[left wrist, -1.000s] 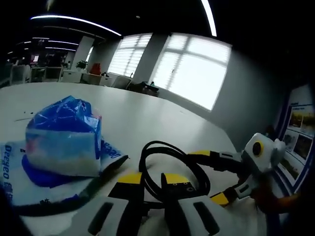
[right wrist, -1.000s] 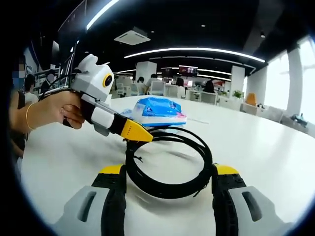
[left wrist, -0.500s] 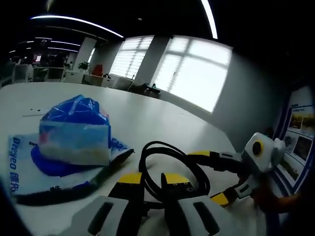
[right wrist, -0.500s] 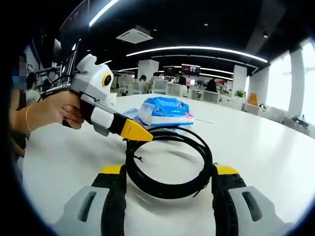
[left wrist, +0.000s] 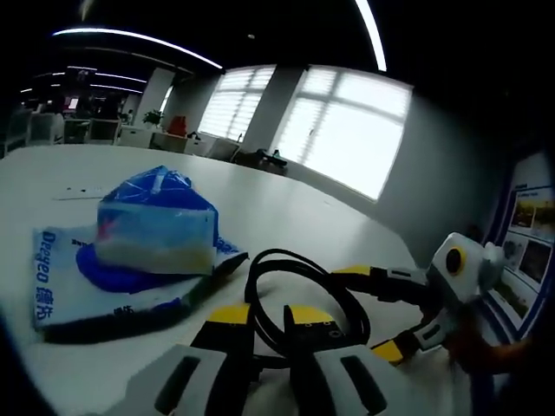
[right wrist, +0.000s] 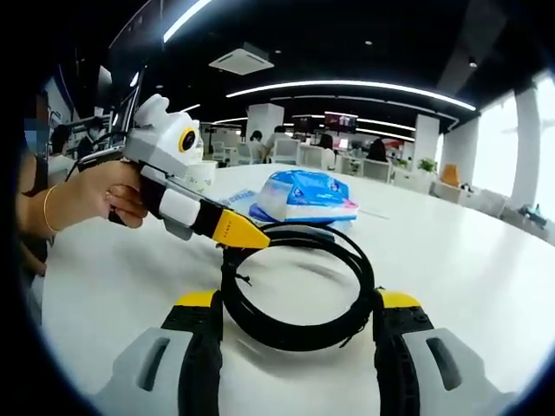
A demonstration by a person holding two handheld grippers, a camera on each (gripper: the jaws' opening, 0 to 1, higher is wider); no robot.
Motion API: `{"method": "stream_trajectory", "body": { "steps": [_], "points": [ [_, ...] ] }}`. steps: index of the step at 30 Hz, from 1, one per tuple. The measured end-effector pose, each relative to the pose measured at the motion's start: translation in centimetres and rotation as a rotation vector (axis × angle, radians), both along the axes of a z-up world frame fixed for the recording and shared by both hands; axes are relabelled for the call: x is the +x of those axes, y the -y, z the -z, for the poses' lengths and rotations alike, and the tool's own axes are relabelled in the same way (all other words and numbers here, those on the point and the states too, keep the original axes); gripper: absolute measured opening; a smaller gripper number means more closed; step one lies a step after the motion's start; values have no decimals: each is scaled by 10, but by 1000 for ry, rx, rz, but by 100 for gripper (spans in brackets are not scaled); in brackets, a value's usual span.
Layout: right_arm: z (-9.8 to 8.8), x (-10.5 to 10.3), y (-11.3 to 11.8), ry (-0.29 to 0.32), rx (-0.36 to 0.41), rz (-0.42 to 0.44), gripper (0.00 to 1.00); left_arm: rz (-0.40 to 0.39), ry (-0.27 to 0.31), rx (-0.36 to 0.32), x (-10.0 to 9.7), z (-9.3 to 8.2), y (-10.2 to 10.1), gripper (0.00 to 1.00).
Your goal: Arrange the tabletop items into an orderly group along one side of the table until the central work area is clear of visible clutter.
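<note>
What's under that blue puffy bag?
Under the blue bag lies a flat white-and-blue printed packet on the white table. The bag covers the packet's middle, so that part stays hidden.

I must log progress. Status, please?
Left tool shut on cable. Right tool open around the coil. Blue packet beyond, untouched.

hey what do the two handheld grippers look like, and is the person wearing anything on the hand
Both the left gripper and right gripper have light grey bodies with dark slots, black jaws and yellow tips. The hand wears a thin gold-coloured bracelet at the wrist; no sleeve is visible there.
</note>
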State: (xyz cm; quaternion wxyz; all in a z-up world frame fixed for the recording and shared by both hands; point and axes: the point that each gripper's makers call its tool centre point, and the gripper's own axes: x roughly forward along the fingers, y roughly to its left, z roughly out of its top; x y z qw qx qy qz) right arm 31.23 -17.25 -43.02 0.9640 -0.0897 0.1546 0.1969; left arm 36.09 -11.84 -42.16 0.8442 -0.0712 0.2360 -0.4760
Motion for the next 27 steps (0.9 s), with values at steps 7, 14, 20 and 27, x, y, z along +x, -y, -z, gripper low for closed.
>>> {"method": "stream_trajectory", "body": {
  "steps": [7, 14, 20, 27],
  "points": [
    [3, -2, -10, -6, 3, -10, 67, -9, -8, -2, -2, 2, -11, 12],
    [2, -3, -18, -9, 4, -19, 67, -15, -4, 1, -4, 1, -18, 12],
    [1, -5, -22, -8, 3, -20, 67, -16, -5, 5, -6, 1, -22, 12],
    [-3, -6, -27, -4, 0, -21, 67, -13, 2, 8, -7, -4, -27, 12]
  ]
}}
